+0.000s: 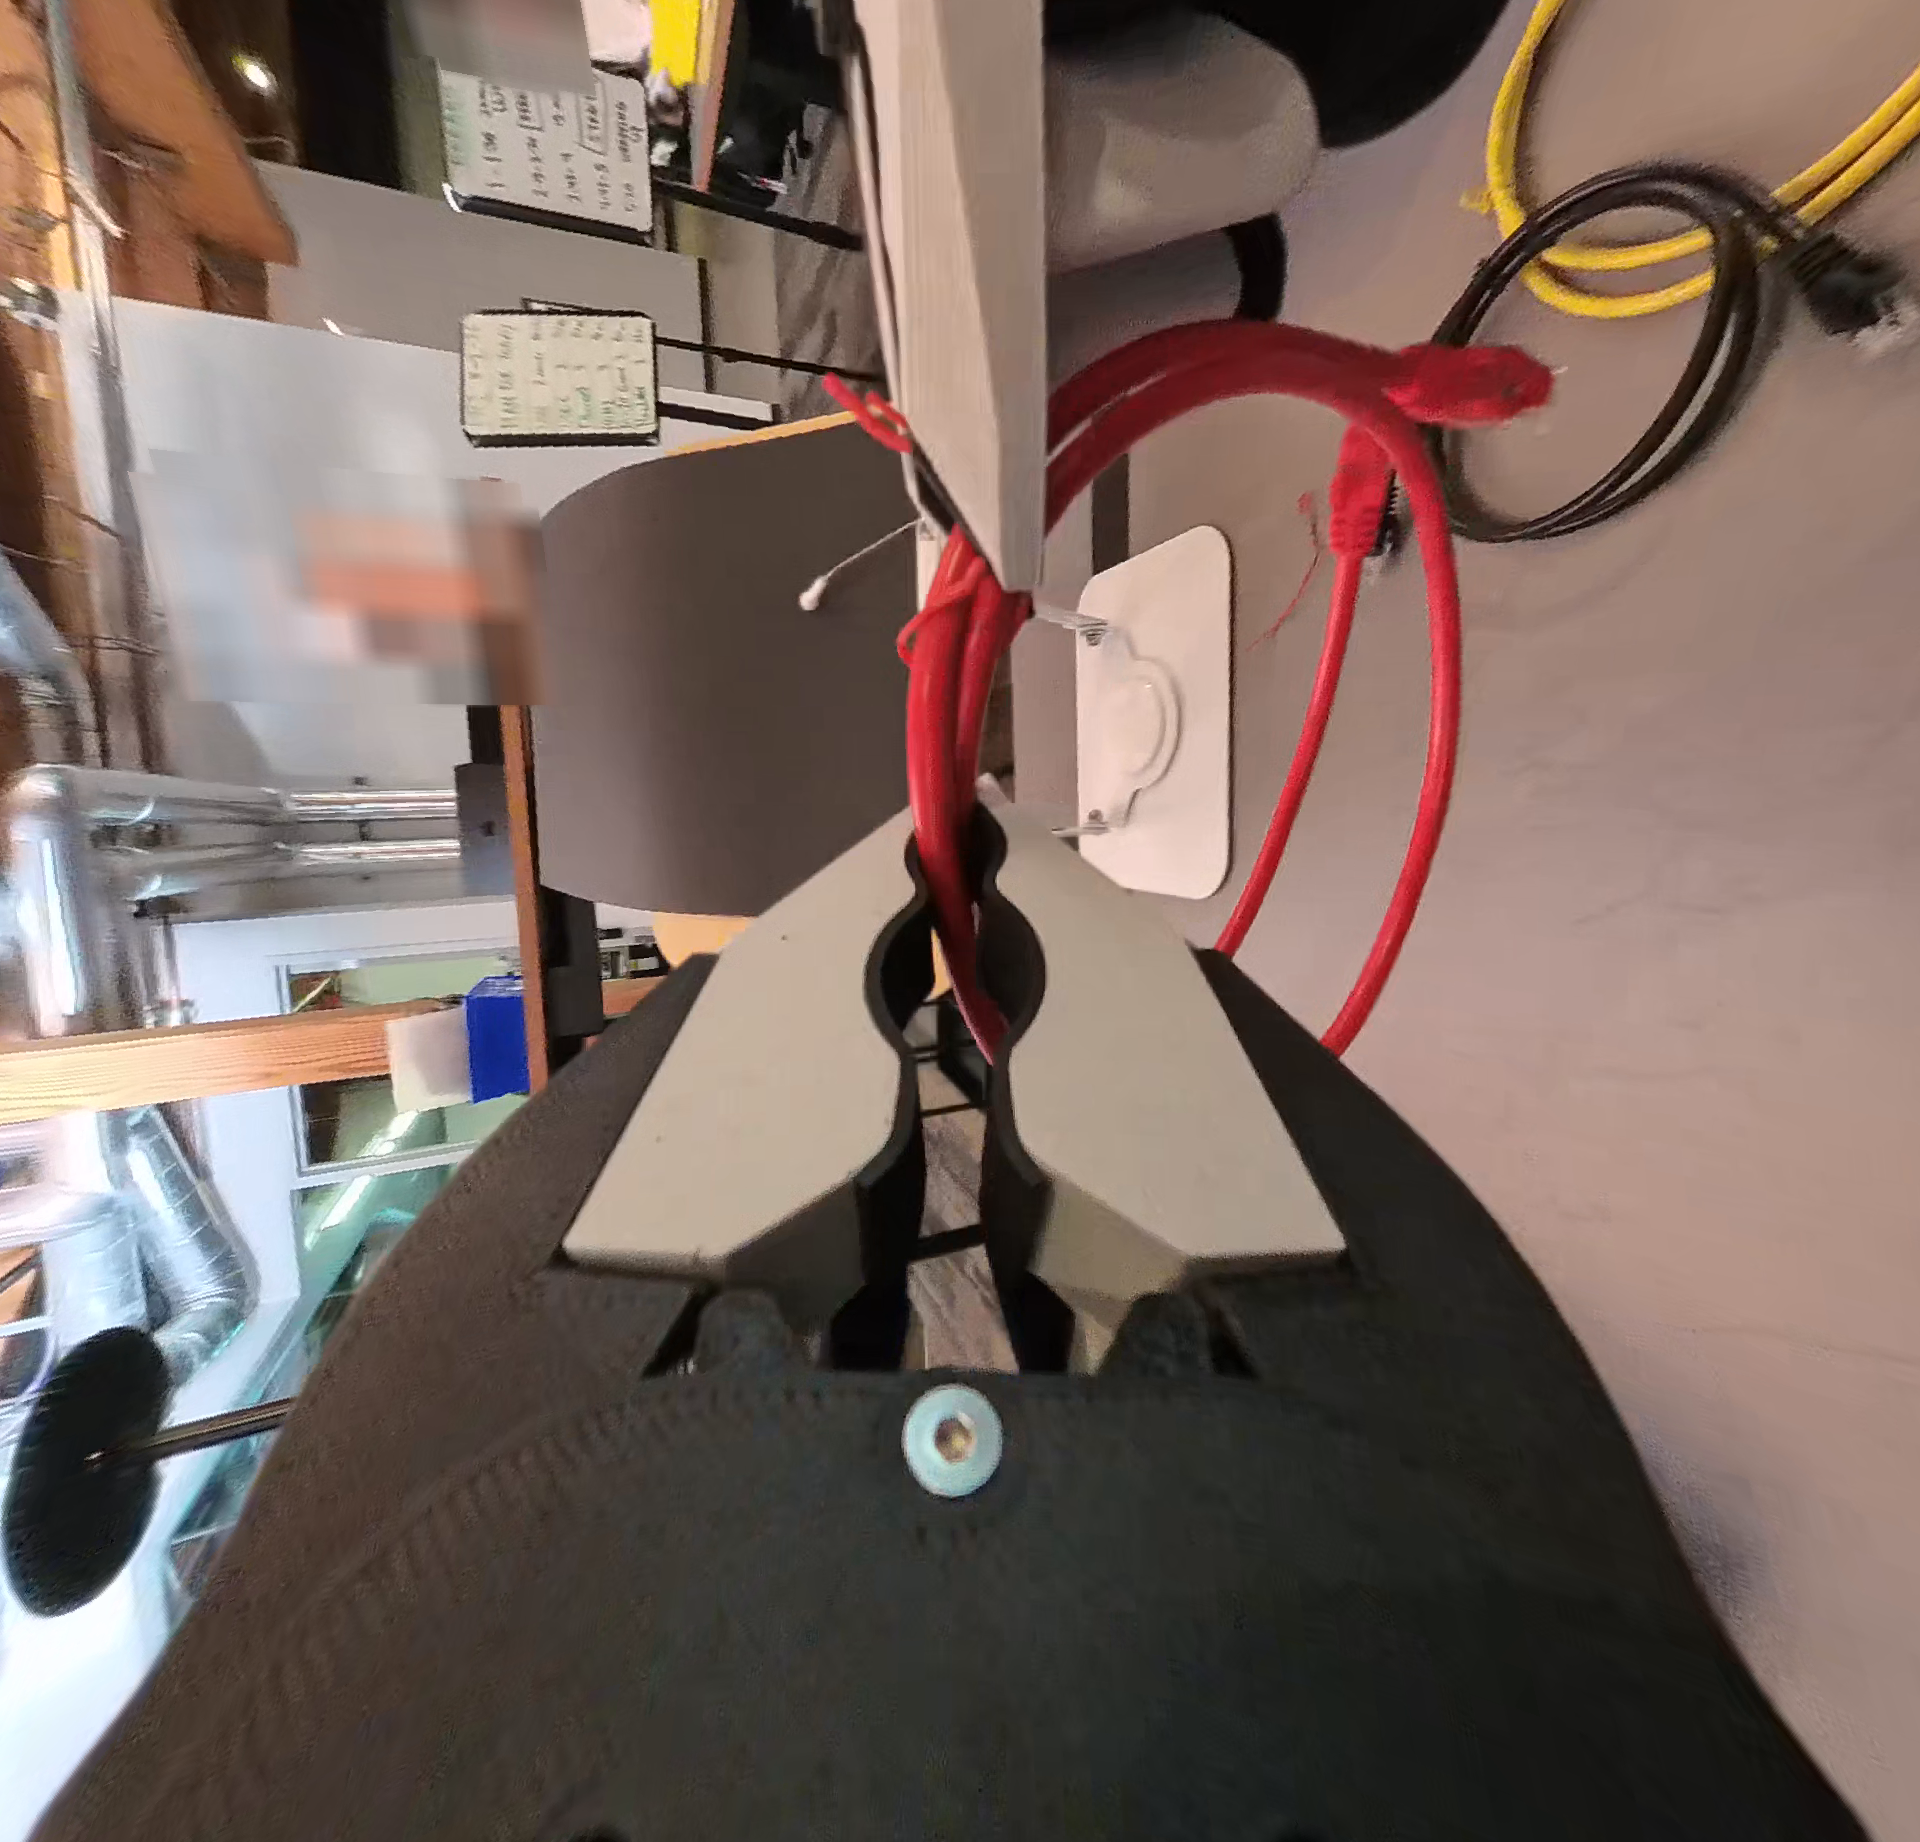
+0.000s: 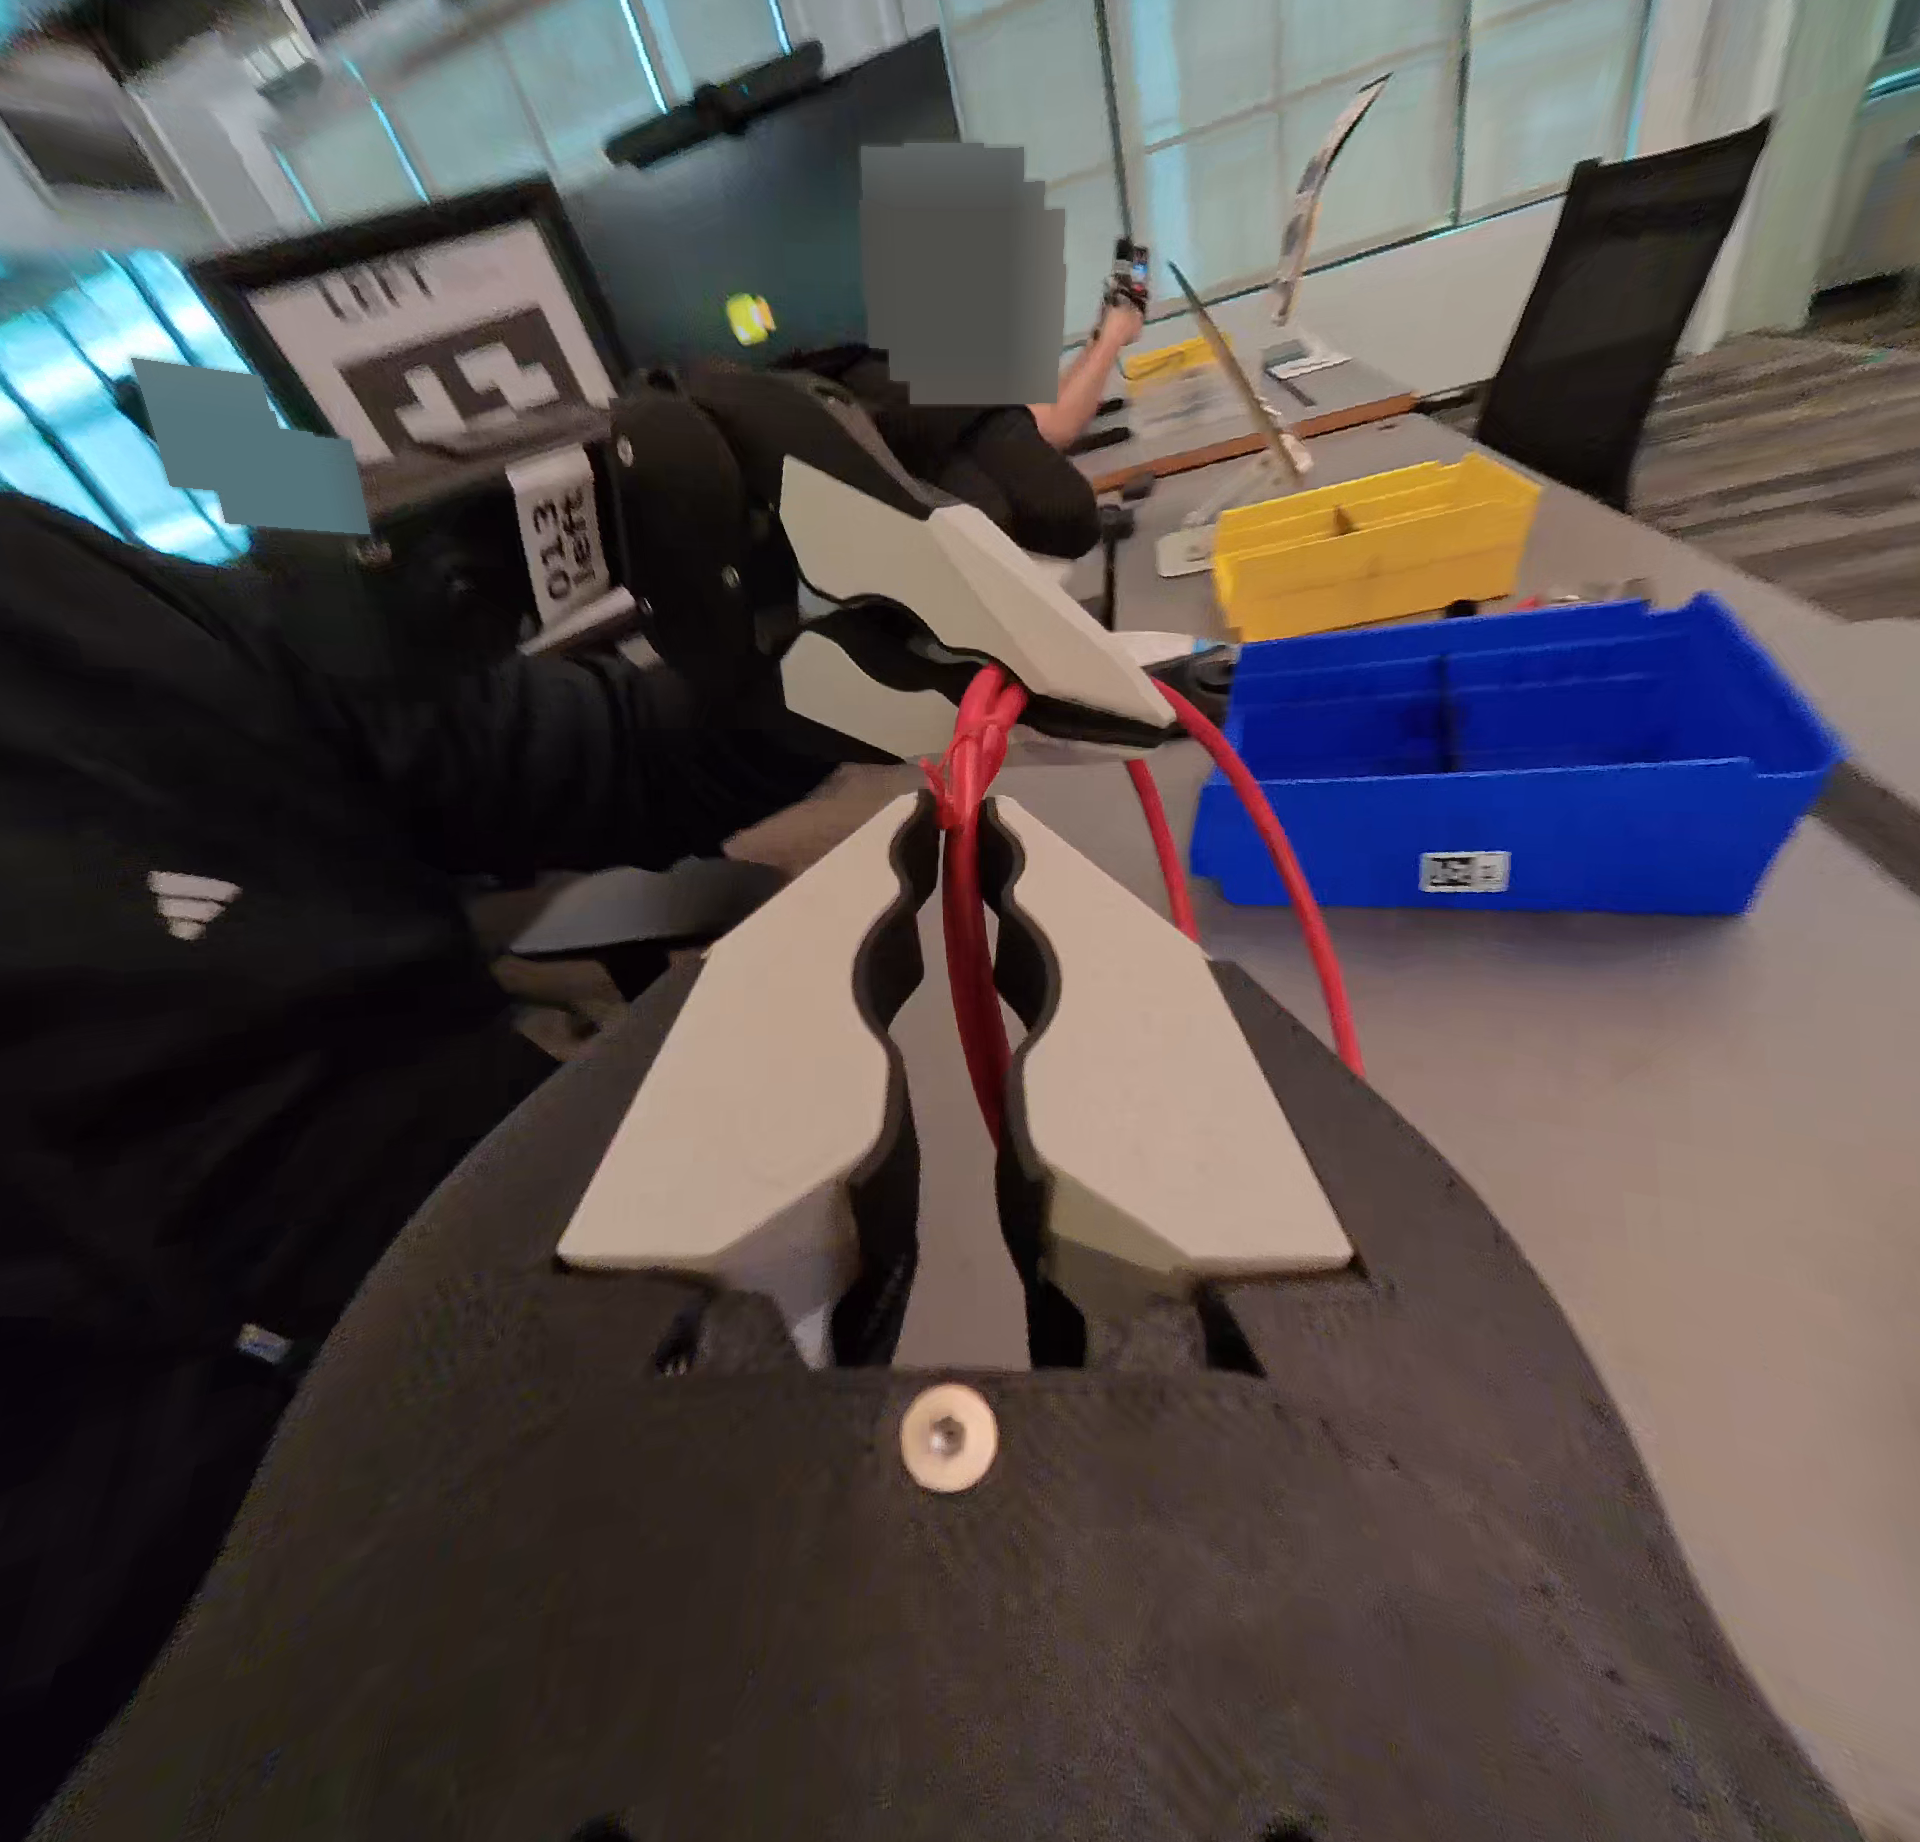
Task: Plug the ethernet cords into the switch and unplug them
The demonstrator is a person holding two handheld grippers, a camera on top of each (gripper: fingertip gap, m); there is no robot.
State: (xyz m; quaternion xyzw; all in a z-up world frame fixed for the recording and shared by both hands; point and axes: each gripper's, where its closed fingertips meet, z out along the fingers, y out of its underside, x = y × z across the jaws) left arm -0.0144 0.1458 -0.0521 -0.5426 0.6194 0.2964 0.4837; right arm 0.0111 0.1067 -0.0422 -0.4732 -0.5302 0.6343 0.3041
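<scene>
Left wrist view: both tongs clamp the coiled red cord (image 1: 1439, 712)
Left tongs (image 1: 954, 836) and right tongs (image 2: 958, 805) grip bundled strands; I'd free one plug end first, above the table (image 1: 1662, 1065)

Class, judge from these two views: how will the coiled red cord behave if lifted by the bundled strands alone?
Probably floppy: the red cord sags in a loose loop below both pairs of fingers. Likely light, since thin strands carry it. Its free plugs may swing and snag the black cord nearby.
</scene>
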